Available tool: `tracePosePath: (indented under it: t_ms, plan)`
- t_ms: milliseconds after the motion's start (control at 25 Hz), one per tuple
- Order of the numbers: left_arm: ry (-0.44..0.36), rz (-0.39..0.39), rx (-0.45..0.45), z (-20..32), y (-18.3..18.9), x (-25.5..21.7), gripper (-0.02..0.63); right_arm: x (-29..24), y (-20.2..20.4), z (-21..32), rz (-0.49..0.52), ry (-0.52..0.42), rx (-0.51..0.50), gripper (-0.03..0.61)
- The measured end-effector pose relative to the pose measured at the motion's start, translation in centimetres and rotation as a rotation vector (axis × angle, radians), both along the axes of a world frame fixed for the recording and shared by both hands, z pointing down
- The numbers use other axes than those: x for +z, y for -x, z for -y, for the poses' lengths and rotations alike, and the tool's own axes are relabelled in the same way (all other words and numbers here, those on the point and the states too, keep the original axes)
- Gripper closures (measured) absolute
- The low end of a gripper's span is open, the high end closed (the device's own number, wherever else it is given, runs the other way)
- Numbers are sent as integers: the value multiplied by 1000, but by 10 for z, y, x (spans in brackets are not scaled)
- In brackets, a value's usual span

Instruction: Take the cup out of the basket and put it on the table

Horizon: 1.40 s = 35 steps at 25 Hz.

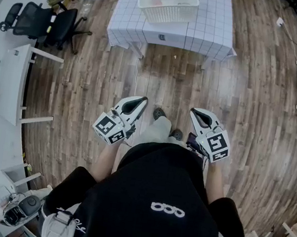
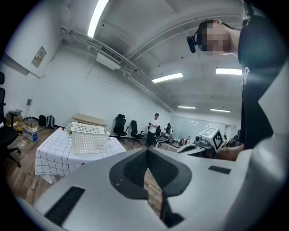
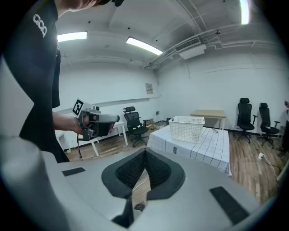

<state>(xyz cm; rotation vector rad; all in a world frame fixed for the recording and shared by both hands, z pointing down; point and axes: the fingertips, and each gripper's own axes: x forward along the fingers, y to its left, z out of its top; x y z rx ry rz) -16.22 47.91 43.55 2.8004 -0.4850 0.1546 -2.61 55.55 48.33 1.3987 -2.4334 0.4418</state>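
Both claws are clenched, pads pressed together: left claw [image 1: 140, 101] and right claw [image 1: 195, 112] side by side above the floor. I see the basket [image 1: 167, 3] well ahead of them on the table [image 1: 204, 35], nearer its left edge. I cannot make out the cup inside.

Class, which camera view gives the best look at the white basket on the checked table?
The head view: it looks down into the basket, showing its rim and inside. In the left and right gripper views the basket shows only its perforated sides, from afar.
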Motion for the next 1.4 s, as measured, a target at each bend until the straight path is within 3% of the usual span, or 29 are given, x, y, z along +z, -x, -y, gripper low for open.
tracePosePath:
  t_ms: [240,440,880,1080,1400]
  plan:
    - [-2,-20,-21,-12,2,0,604,16,4,-16,32,38,27,554]
    - [7,-33,-30,6,5,11,604,16,9,6,70,35,30,554]
    - [-113,-18,-3,166,1,6,604,0,1,159,8,35,45,554]
    - [-120,-24,36,233,4,3,604,-9,6,231,-28,41,53,554]
    - [-149,-3,140,314,-10,4,604,-1,13,293,-25,74,111,554]
